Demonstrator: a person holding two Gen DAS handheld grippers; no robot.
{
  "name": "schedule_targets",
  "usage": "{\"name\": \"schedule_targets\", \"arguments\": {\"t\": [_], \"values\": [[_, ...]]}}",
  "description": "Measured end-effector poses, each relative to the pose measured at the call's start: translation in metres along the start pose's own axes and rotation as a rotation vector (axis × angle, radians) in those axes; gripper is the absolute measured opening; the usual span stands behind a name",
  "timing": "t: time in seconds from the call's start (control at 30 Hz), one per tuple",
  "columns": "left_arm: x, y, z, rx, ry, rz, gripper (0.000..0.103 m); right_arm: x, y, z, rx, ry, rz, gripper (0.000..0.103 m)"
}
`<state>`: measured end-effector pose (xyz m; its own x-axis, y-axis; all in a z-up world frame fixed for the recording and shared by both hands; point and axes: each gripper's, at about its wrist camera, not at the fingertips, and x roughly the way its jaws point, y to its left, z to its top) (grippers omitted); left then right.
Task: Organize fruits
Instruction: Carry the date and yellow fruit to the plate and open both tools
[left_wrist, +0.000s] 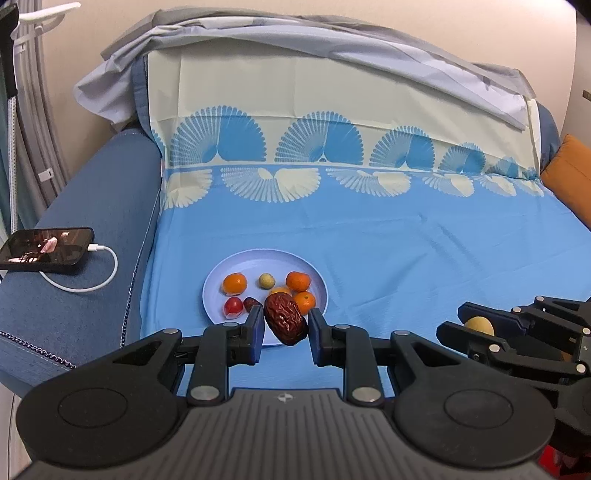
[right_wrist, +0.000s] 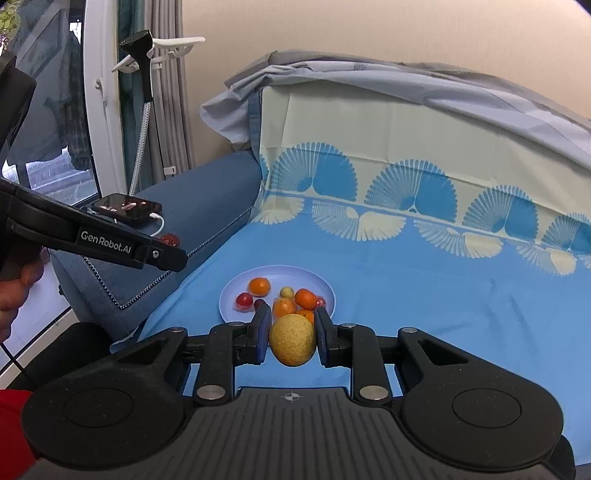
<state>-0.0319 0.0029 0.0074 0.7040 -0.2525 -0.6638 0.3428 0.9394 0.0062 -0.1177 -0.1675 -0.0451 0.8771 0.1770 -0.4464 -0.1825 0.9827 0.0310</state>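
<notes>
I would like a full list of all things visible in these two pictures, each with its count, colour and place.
plate: one, pale blue, on the blue sheet
oranges: at least three, orange, on the plate
cherry tomato: one clearly seen, red, near edge of the plate on its left
small round fruit: one, pale yellow-green, middle of the plate
date: one, dark red and wrinkled, held in the left claw
round fruit: one, yellow, held in the right claw
sheet: one, blue with fan pattern, over the sofa
phone: one, black, on the sofa arm, white cable plugged in
cushion: one, orange, far right
left claw: black, shut on the date
right claw: black, shut on the round fruit
hand: one, on the left claw's handle
</notes>
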Motion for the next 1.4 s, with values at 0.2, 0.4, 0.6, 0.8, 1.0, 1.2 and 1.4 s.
{"name": "schedule_targets", "arguments": {"t": [0.2,0.4,0.6,0.8,1.0,1.2,1.4], "values": [[0.011,0.006,0.003,-0.019,0.015,0.007,0.027,0.013,-0.001,0.001,0.0,0.023,0.007,0.027],[0.025,0.012,0.01,-0.024,0.025,0.024,0.027,0.032,-0.002,0.002,-0.012,0.044,0.012,0.027],[0.046,0.02,0.03,-0.03,0.011,0.045,0.027,0.065,-0.006,0.013,-0.014,0.058,0.02,0.027],[0.095,0.034,0.049,-0.044,0.054,0.068,0.027,0.121,-0.009,0.029,-0.013,0.073,0.045,0.027],[0.154,0.057,0.063,-0.071,0.129,0.074,0.027,0.187,-0.013,0.04,-0.063,0.154,0.077,0.027],[0.201,0.072,0.072,-0.069,0.167,0.07,0.027,0.237,-0.011,0.045,-0.178,0.201,0.095,0.027],[0.238,0.081,0.065,-0.064,0.2,0.077,0.027,0.27,-0.008,0.04,-0.199,0.25,0.125,0.027]]}}
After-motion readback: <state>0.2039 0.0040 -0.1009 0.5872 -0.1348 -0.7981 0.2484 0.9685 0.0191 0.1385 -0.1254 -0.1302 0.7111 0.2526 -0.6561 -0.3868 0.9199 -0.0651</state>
